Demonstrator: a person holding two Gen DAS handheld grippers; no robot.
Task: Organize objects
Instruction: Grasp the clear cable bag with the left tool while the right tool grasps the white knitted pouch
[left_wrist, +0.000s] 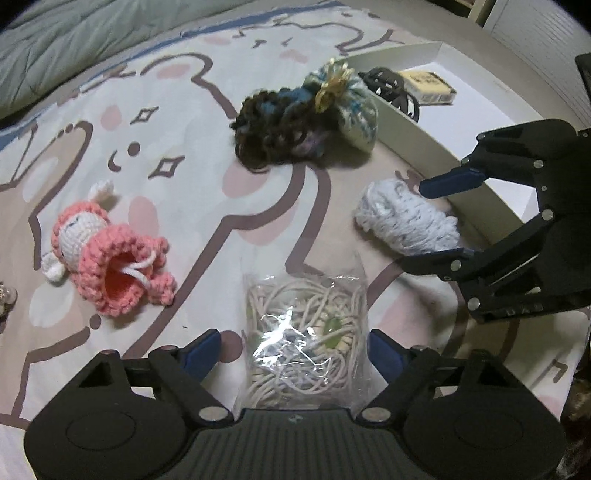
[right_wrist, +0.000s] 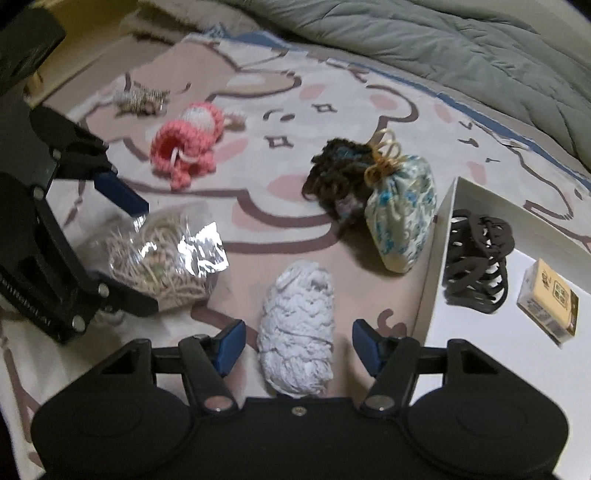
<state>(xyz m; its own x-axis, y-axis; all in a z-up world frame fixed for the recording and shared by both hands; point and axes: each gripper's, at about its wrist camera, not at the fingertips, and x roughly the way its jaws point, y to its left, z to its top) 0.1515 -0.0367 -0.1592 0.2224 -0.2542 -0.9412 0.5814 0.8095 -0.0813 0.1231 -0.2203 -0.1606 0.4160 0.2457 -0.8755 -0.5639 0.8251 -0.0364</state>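
Bed sheet (left_wrist: 155, 206) carries everything. Left gripper (left_wrist: 293, 356) jaws apart, straddling cord bag (left_wrist: 306, 332), pads clear. Right gripper (right_wrist: 295, 347) jaws apart around white yarn (right_wrist: 299, 325), not touching. White tray (right_wrist: 439, 236) just right of yarn.

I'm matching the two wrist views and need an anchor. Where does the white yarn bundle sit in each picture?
Left wrist view: the white yarn bundle lies right of centre, between the fingers of the right gripper, beside the white tray.
Right wrist view: it lies at bottom centre, between that gripper's own blue fingertips, pads not touching.
Shared landmark: the pink crochet doll.
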